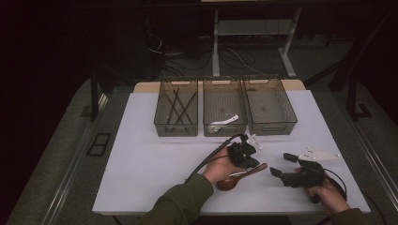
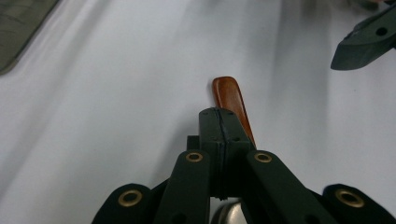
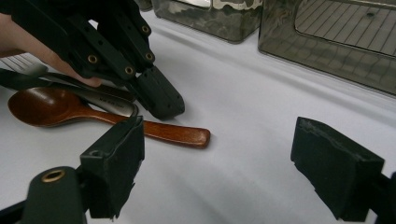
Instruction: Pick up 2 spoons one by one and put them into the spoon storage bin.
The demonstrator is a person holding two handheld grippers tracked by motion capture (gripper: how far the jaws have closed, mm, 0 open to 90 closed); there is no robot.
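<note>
A brown wooden spoon (image 1: 231,181) lies on the white table (image 1: 155,159) near its front edge, handle pointing right. My left gripper (image 1: 252,162) is shut, jaws pressed together with nothing between them, and their tip sits right over the spoon's handle (image 2: 229,93). The right gripper view shows that tip (image 3: 163,102) touching or just above the handle (image 3: 177,134). My right gripper (image 1: 283,165) stands open to the right of the spoon, its jaws (image 3: 219,163) wide apart and empty, aimed at the handle's end.
Three smoky clear bins stand in a row at the back: the left one (image 1: 176,107) holds dark sticks, the middle one (image 1: 224,107) a white piece, then the right one (image 1: 270,105). White plastic pieces (image 1: 323,154) lie at the right. A metal utensil (image 3: 105,99) lies beside the spoon.
</note>
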